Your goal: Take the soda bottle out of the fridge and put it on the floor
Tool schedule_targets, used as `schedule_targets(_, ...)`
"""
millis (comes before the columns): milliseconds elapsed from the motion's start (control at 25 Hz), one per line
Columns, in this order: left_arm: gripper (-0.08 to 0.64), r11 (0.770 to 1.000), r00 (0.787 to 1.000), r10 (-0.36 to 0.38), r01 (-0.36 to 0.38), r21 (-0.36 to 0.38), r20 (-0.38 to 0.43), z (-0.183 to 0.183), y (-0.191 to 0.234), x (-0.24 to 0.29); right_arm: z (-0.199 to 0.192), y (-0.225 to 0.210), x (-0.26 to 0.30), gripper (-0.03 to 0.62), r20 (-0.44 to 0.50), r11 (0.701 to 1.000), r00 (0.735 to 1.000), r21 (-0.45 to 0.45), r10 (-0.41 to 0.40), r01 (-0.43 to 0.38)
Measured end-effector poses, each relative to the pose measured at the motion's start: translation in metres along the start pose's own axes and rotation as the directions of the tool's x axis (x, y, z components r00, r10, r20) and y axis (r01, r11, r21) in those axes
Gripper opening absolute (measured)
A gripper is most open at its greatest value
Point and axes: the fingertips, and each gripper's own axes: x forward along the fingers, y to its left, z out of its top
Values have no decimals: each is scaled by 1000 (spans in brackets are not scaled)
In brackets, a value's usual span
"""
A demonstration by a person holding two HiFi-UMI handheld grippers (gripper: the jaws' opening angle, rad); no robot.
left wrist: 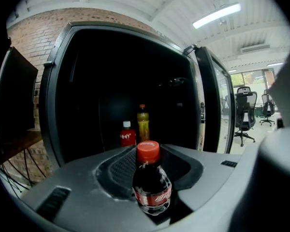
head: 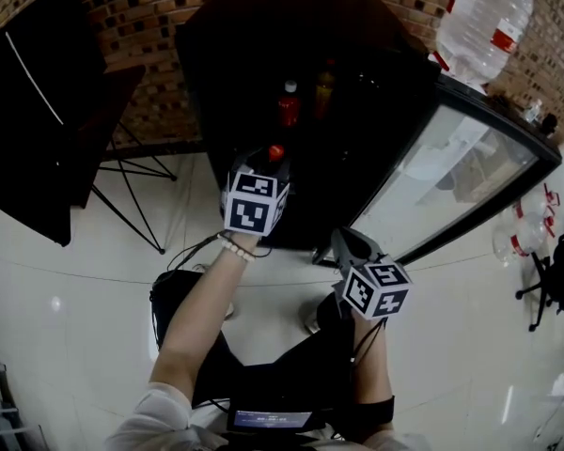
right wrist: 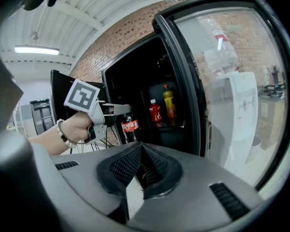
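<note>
A dark soda bottle with a red cap and red label stands upright between the jaws of my left gripper, which is shut on it. In the head view the left gripper holds the soda bottle just in front of the open black fridge. The right gripper view shows the soda bottle hanging outside the fridge. My right gripper is shut and empty; in the head view it sits near the foot of the glass door.
A red bottle and a yellow bottle remain inside the fridge. A large water jug lies on the fridge top. A black board on a stand is at left. Office chairs stand beyond the door. White tiled floor lies below.
</note>
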Motion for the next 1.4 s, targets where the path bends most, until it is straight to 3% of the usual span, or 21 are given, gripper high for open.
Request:
schedule_targets(200,149,999,996,-36,36,-3,-85,-74,-21,-18,-13,9,4,12,-38,1000,999,-21,13,-14)
schedule_targets(360,149,999,984,-28,22,-35,-176,-153,-24,-22,-30,16,11,12,-86,999,996,-36,20,-23)
schedule_targets(640,147,993,945,-46,9,-117,-324,-302,-33,-13,-42,18,12,14,-127,998,992,-66,14,-22)
schedule_targets(880,146,993,914,-63,17,-118,-400,-405,-51,10,-75,-4,26,14,-213,998,977,-66,-15,1)
schedule_targets(1400,143,991,774,-107,36,-126,-624,-573,-53,31,-132,-30,33,14,-352,995,935,-96,-29,-5)
